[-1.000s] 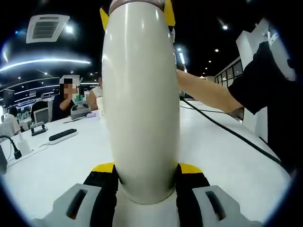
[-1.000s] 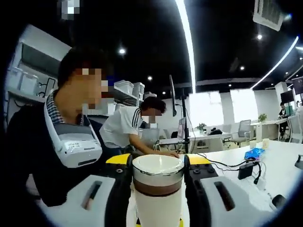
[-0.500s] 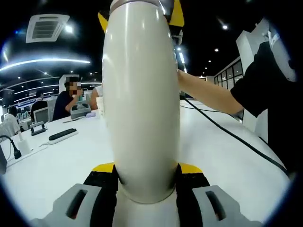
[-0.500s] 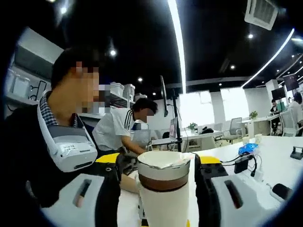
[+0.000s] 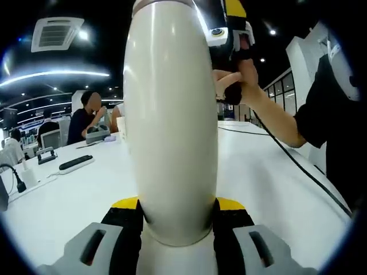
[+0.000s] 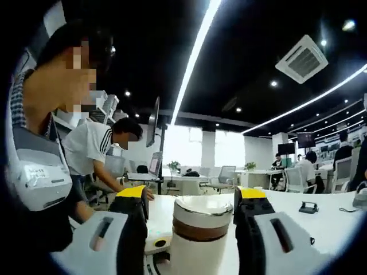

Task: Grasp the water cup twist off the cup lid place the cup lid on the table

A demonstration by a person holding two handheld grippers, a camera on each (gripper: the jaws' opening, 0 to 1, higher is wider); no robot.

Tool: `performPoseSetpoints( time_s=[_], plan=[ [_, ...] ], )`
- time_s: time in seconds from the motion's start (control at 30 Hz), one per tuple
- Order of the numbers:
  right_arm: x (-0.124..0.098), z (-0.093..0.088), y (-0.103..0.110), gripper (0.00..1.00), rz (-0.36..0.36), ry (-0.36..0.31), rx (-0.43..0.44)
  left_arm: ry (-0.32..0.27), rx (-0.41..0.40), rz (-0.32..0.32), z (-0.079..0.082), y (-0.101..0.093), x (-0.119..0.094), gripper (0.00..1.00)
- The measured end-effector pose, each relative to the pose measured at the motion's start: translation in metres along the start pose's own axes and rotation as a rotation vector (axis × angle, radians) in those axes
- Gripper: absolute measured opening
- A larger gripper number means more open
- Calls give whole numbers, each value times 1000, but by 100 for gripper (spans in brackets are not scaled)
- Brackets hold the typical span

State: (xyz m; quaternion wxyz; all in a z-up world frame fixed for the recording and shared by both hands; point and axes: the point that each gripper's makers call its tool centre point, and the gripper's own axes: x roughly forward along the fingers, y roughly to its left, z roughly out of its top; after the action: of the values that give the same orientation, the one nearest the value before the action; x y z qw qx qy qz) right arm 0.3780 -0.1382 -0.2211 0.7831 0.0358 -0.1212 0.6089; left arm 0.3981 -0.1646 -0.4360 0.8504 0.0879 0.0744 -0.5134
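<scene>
Your left gripper is clenched on the tall cream-white cup body; the cup fills the centre of the left gripper view, pinched low down between the yellow-tipped black jaws.

In the right gripper view the cream lid with a brown band and steel rim sits bottom centre between your right gripper jaws; they bracket it on both sides, but I cannot tell whether they actually press on it or stand just off; the left pad looks to have a sliver of gap.

Whether the lid is already free of the threads is not readable from here; it appears to sit in line with the body below it.

Your right gripper also shows at top right of the left gripper view, by the cup's top end, with your hand wrapped round its grip.

For the twist: close squarely on the brown band, not the steel rim; keep the left clamp firm so the body does not spin with it; turn about the cup's own axis, no sideways pull.

White table lies across the lower part of the left gripper view; a black cable crosses it at right, so set the lid down away from that.
</scene>
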Motion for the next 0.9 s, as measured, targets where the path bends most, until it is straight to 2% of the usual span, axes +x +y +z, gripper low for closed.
performPoseSetpoints(
  time_s=[0.07,0.27,0.5,0.63,0.9],
  plan=[
    [3,-3,-3,57,-24,20,-27,1,1,1,0,0,0,49],
    [8,-14,-11,48,-47,56,-14,4,5,3,-1,0,0,49],
    [8,-13,-13,48,-21,54,-11,6,7,3,-1,1,0,49],
    [7,-13,-12,48,58,47,3,6,8,2,-2,1,0,49],
    [7,-14,-7,48,287,38,70,9,6,0,-2,1,0,49]
  ],
)
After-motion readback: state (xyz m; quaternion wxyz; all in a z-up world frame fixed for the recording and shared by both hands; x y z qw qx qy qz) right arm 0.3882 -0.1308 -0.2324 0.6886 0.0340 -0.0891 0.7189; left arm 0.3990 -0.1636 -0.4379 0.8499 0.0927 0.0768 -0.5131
